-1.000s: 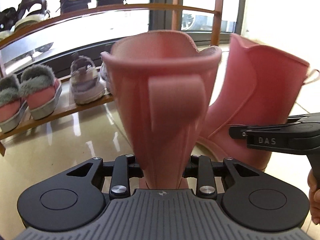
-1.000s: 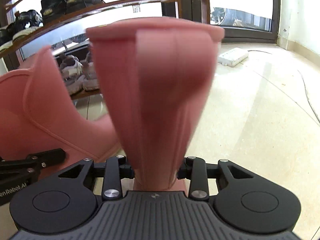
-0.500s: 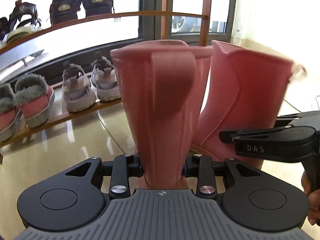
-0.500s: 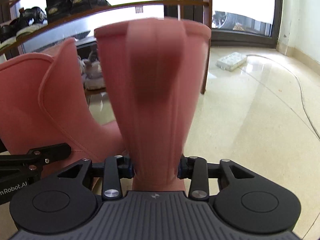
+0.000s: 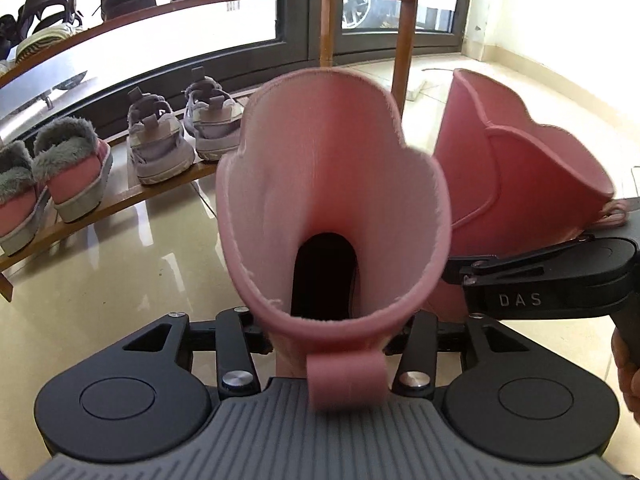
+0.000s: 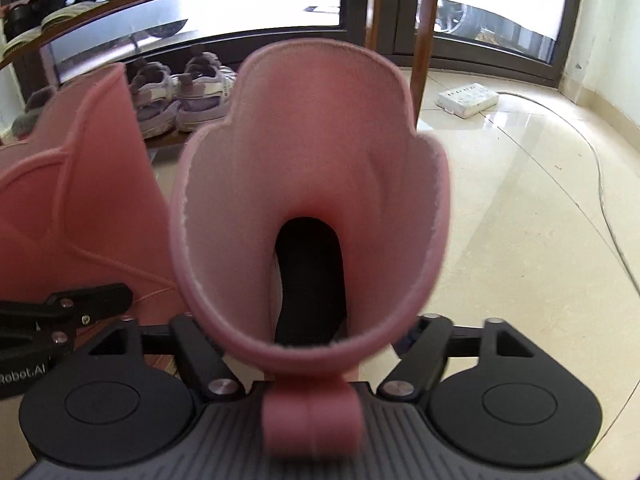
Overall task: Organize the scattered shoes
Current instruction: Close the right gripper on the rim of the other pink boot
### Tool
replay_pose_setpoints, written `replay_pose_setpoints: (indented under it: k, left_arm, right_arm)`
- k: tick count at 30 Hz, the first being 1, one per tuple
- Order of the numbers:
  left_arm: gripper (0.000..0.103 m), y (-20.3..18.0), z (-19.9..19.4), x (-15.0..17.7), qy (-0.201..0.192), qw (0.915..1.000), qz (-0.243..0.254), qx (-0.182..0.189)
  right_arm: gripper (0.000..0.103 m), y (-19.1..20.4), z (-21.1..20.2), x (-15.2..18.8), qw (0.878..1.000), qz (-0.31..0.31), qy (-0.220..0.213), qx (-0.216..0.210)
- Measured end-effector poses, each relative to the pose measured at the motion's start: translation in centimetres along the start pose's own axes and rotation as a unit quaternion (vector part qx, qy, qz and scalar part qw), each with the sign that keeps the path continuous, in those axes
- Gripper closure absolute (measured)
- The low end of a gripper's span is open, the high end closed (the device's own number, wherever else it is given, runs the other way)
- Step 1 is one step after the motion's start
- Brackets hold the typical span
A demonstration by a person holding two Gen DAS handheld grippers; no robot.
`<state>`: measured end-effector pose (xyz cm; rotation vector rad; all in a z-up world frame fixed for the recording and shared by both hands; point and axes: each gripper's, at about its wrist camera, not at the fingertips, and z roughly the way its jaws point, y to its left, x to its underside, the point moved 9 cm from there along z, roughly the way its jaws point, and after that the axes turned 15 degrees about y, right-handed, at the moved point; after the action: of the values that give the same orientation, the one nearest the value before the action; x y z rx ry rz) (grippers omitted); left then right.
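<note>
Two pink boots stand side by side on the shiny floor (image 6: 520,240), right in front of the shoe rack (image 5: 120,204). The left gripper (image 5: 332,332) has the left pink boot (image 5: 332,184) between its jaws, which are opening and letting go. The right gripper (image 6: 308,344) is opening too, its jaws wide around the right pink boot (image 6: 312,168). Grey sneakers (image 5: 160,144) and furry pink slippers (image 5: 76,168) sit on the rack.
</note>
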<state>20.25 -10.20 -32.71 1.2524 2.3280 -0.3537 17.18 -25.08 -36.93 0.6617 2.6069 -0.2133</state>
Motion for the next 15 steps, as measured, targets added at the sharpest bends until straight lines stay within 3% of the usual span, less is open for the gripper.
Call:
replay_pose_setpoints:
  k: [5,8,12,15]
  left_arm:
    - [0.049,0.0,-1.8,-0.6,0.015,0.9998,0.015,0.006]
    - [0.049,0.6,-2.1,-1.2,0.037,0.9992,0.003,0.012]
    - [0.042,0.7,-3.4,-2.8,0.022,0.9995,0.023,-0.001]
    - [0.041,0.4,-3.4,-3.6,0.031,0.9989,0.035,0.0]
  right_arm:
    - [0.021,-0.1,-1.8,-0.6,1.0,-0.019,0.023,0.001]
    - [0.021,-0.1,-3.5,-1.8,0.999,-0.029,0.016,0.005]
    - [0.017,-0.1,-5.7,-3.9,0.999,-0.041,-0.004,0.016]
    - [0.017,-0.3,-6.3,-4.7,0.999,-0.051,0.007,0.018]
